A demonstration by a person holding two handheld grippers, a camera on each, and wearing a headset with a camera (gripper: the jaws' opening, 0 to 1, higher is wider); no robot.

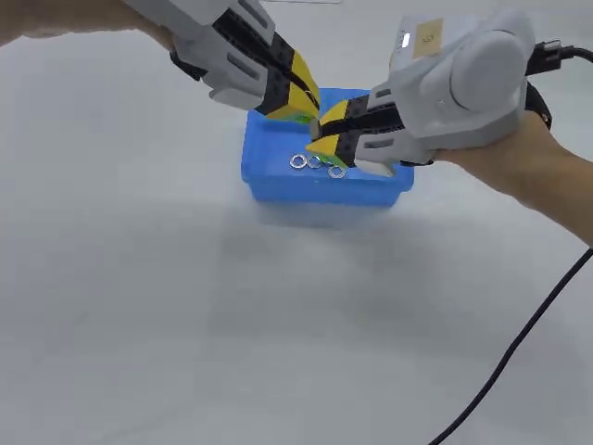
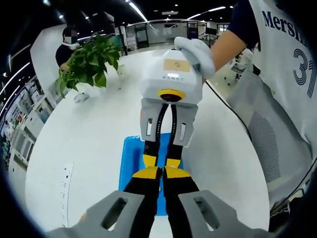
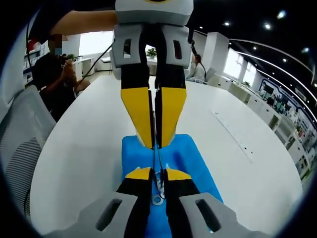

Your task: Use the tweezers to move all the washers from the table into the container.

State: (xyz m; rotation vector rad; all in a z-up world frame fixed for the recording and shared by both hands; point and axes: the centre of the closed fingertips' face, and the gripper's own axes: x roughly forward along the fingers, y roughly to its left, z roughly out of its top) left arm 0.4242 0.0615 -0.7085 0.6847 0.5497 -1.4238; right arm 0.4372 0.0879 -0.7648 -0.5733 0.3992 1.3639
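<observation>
nearest the head camera, the right gripper [image 1: 324, 141], white-bodied with yellow-tipped black jaws, has those jaws pressed in on the thin metal tweezers [image 3: 158, 171], probably to work their tips; the matching left gripper [image 1: 304, 107] meets it nose to nose, jaws likewise clamped on the tweezers, seemingly to steady them. both hang over the blue rectangular plastic container [image 1: 278, 184], where three small silver ring washers [image 1: 315, 164] lie; the task looks close to done.

Your left gripper [image 1: 304, 105] and right gripper [image 1: 321, 132]: pale grey shells, yellow-tipped black jaws, black cable [image 1: 519, 352]; white jersey [image 2: 282, 64], perhaps numbered 37.
</observation>
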